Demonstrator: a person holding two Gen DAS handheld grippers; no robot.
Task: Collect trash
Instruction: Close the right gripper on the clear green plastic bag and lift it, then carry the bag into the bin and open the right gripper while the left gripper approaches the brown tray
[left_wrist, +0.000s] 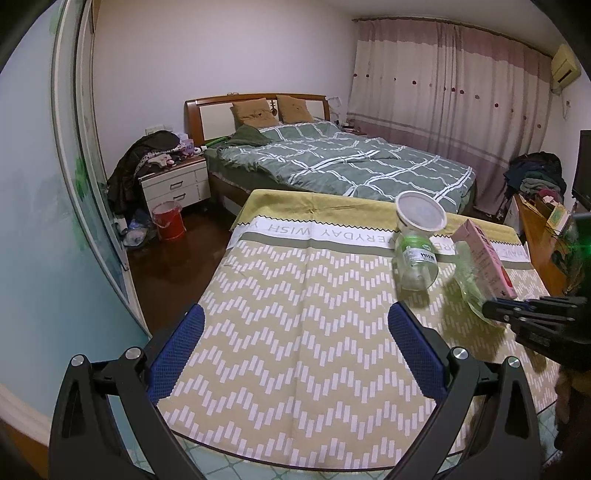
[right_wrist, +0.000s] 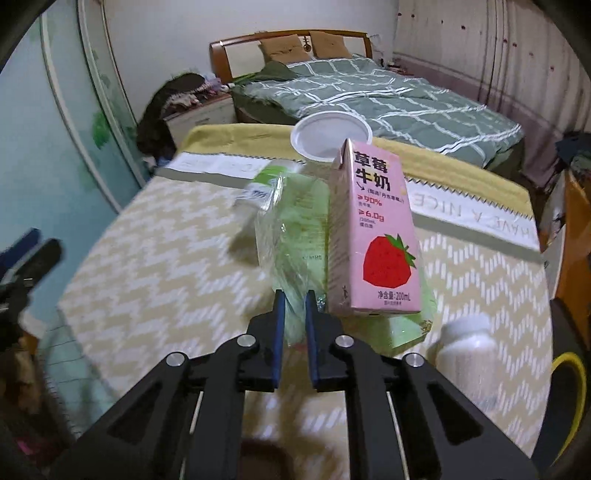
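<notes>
My right gripper (right_wrist: 294, 295) is shut on a crumpled clear green plastic wrapper (right_wrist: 291, 236), held just above the table; it also shows in the left wrist view (left_wrist: 471, 284). A pink strawberry milk carton (right_wrist: 373, 236) stands right of the wrapper, also in the left wrist view (left_wrist: 487, 258). A clear empty bottle with a green label (left_wrist: 415, 258) lies on the patterned tablecloth (left_wrist: 295, 314). A white plastic cup (left_wrist: 421, 216) stands behind it. My left gripper (left_wrist: 295, 325) is open and empty over the near table.
A white bottle (right_wrist: 469, 343) stands at the near right of the table. A yellow-rimmed bin (right_wrist: 570, 391) is at the far right edge. A bed (left_wrist: 332, 162) lies beyond the table, with a red bucket (left_wrist: 170, 219) by the nightstand (left_wrist: 175, 184).
</notes>
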